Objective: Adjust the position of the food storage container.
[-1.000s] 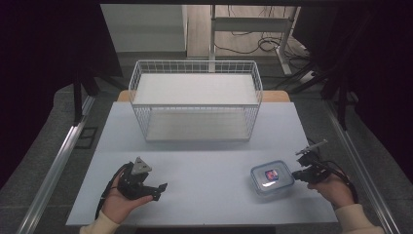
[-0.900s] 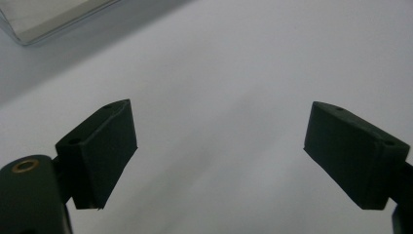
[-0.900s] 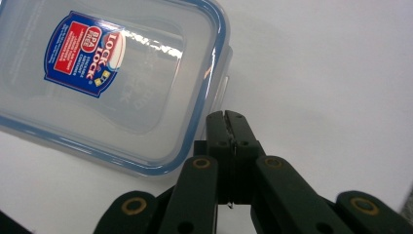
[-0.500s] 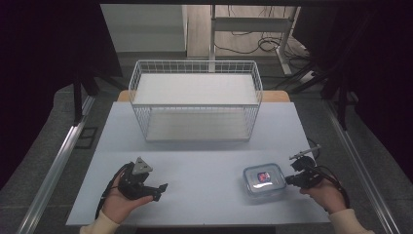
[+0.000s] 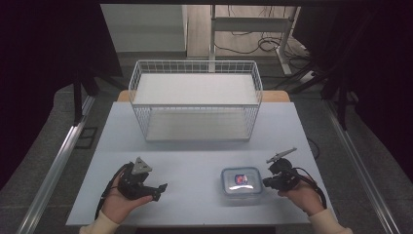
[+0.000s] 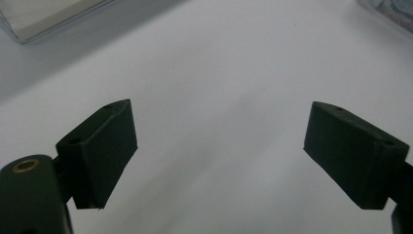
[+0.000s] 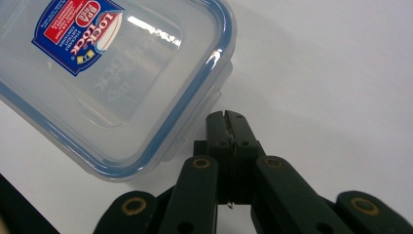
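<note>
Clear plastic container (image 5: 241,182) with blue-rimmed lid lies beside closed right gripper (image 5: 267,183).

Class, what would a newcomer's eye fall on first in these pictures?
A white wire basket stands at the table's far middle. Near the front right lies a clear lidded box with a red-blue label; the right tongs, shut, sit right at its side. The left tongs gape open over bare table.

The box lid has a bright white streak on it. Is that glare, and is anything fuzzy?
Right gripper view: yes, light glares off the container lid near its blue rim. Left gripper view: the fingers look soft, out of focus. High view: the room around the table is dark.
</note>
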The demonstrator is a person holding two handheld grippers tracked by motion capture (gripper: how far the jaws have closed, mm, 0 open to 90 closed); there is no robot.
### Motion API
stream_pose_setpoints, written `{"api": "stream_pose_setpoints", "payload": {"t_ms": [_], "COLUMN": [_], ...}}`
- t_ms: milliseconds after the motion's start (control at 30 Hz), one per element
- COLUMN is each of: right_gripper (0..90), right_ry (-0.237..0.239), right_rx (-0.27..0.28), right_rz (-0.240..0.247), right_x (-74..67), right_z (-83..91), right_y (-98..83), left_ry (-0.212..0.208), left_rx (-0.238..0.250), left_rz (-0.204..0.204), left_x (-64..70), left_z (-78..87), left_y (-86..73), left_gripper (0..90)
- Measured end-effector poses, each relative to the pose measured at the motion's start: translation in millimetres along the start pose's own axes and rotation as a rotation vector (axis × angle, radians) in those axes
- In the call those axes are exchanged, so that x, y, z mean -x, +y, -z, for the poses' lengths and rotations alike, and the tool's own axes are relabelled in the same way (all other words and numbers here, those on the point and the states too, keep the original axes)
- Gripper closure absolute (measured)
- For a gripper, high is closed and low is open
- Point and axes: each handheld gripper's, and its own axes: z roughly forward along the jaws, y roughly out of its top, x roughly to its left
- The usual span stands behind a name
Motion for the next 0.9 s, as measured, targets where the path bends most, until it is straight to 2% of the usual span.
{"api": "stream_pose_setpoints", "payload": {"t_ms": [67, 100, 133, 167, 433, 500, 567, 600, 633, 900], "right_gripper": [89.8, 89.8, 89.8, 89.8, 89.8, 89.8, 89.8, 89.8, 89.8, 89.8], "right_ry": [0.009, 0.024, 0.024, 0.043, 0.107, 0.11, 0.125, 0.132, 0.137, 0.142], "right_rx": [-0.001, 0.002, 0.002, 0.007, 0.025, 0.025, 0.031, 0.032, 0.034, 0.046], "right_rz": [0.008, 0.023, 0.023, 0.038, 0.103, 0.107, 0.12, 0.122, 0.128, 0.17], "right_x": [-2.9, -10.5, -10.5, -18.6, -45.2, -46.9, -54.5, -56.9, -59.2, -75.6], "right_z": [-2.0, -6.5, -6.5, -10.6, -24.8, -26.2, -31.9, -33.7, -35.6, -46.2], "right_y": [2.6, 8.7, 8.7, 13.9, 31.9, 33.2, 38.2, 39.8, 41.4, 53.8], "left_ry": [0.002, 0.003, 0.003, 0.003, 0.004, 0.005, -0.011, -0.034, -0.033, -0.024], "left_rx": [0.001, 0.004, 0.004, 0.004, 0.002, 0.002, 0.004, 0.008, 0.02, 0.02], "left_rz": [0.001, 0.008, 0.008, 0.01, 0.016, 0.016, 0.023, 0.033, 0.037, 0.038], "left_x": [-0.5, -1.6, -1.6, -2.0, -3.1, -3.2, -3.5, -4.0, -3.1, -3.5], "left_z": [0.0, 0.1, 0.1, 0.0, -0.9, -0.9, -0.4, 0.1, 0.9, 1.0], "left_y": [-0.1, -0.4, -0.4, -0.5, -0.9, -1.0, -1.1, -0.9, -0.3, -0.6], "left_gripper": [12.3, 12.3, 12.4, 12.3, 12.4, 12.4, 12.5, 12.4, 12.4, 12.5]}}
